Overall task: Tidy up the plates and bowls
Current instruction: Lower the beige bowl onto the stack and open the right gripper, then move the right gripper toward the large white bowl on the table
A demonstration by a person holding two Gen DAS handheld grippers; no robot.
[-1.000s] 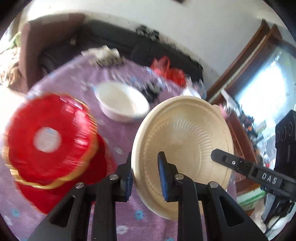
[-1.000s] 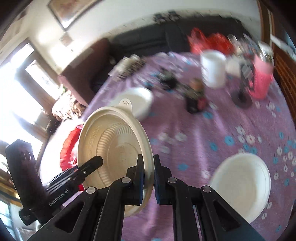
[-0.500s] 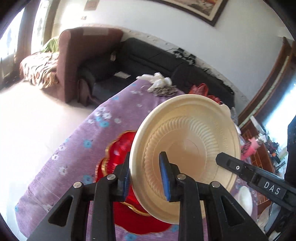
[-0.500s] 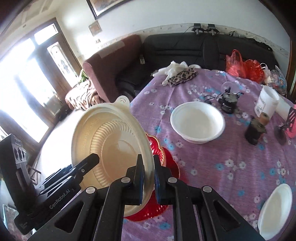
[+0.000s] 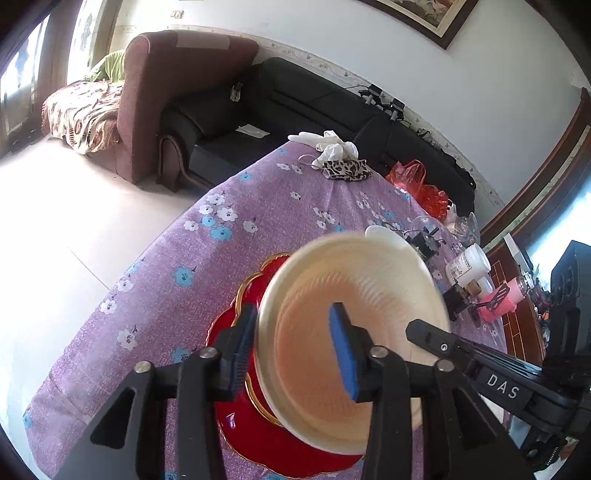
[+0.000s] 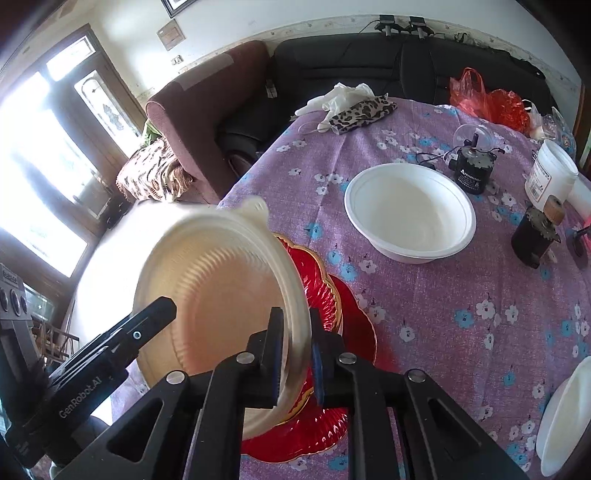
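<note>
A home living room. A round table (image 6: 461, 295) covered in a purple cloth with blue and white flowers is the landmark. Behind the table, against a white wall, runs a black leather sofa (image 6: 369, 62); beside the sofa stands a maroon armchair (image 6: 207, 122). A framed picture (image 5: 424, 14) hangs on the wall above the sofa. Beyond the armchair is a bright glazed wooden door (image 6: 81, 110). On the table sit household odds and ends: a white bowl (image 6: 410, 212), a red plastic bag (image 6: 487, 99), a white jar (image 6: 550, 177).

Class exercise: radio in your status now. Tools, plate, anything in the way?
Left tool open around cream plate. Right tool shut on its rim. Plate tilted above red plates. Nothing between.
</note>
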